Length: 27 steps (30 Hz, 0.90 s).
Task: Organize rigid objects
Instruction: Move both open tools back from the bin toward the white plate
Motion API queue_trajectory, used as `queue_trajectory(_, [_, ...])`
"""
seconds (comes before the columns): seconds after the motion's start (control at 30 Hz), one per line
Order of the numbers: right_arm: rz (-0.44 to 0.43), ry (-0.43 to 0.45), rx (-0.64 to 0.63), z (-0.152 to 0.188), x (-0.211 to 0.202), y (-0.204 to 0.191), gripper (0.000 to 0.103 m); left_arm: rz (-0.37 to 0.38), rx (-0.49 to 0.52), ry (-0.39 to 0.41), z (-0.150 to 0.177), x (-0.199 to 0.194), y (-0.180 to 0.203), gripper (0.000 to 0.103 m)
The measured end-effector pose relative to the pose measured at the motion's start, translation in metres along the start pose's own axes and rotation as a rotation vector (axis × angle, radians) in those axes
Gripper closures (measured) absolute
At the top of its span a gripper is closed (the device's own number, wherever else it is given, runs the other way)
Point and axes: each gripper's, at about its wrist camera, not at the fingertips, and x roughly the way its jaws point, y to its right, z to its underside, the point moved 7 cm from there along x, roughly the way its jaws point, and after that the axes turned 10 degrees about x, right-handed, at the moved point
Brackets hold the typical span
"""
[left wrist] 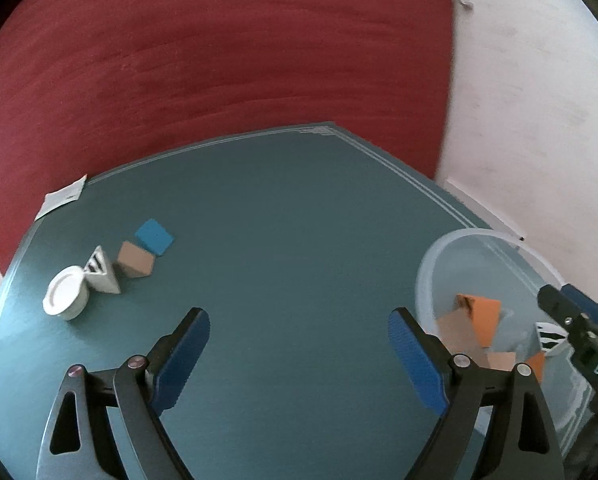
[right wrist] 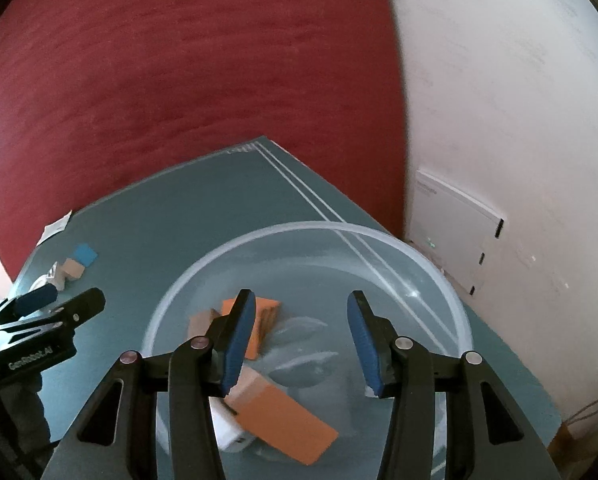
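Ahead-left of the left gripper, jaws spread and empty, lay the remaining blocks; the right gripper, also spread, hovered over the bowl.

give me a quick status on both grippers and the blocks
Left gripper open over bare mat. Right gripper open above bowl. Four pieces left on mat. Path clear.

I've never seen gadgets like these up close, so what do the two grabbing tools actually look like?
Both look alike: the left gripper and right gripper have black angular frames with cut-out slots, round silver pivot bolts, and jaws faced with ribbed blue pads. White lettering marks the sides of their black bodies; only fragments read clearly. No cables or sleeves show.
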Motion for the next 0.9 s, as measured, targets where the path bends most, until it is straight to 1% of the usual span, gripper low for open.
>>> queue_trajectory(0.27, [-0.056,0.007,-0.032,0.001,0.002,-0.036,0.053,-0.065,-0.047,-0.023,0.017,0.007,-0.026,0.010])
queue_trajectory(0.43, [-0.096,0.002,-0.062,0.003,0.007,-0.069,0.053,-0.096,-0.078,-0.036,0.022,0.012,-0.040,0.010])
queue_trajectory(0.7, [-0.160,-0.016,-0.107,0.013,0.006,-0.116,0.053,-0.129,-0.112,-0.043,0.037,-0.003,-0.073,0.010])
queue_trajectory(0.83, [-0.186,-0.027,-0.135,0.020,0.007,-0.137,0.049,-0.148,-0.131,-0.045,0.044,-0.008,-0.091,0.010])
queue_trajectory(0.9, [-0.195,-0.034,-0.145,0.024,0.011,-0.146,0.049,-0.160,-0.144,-0.050,0.049,-0.007,-0.101,0.009])
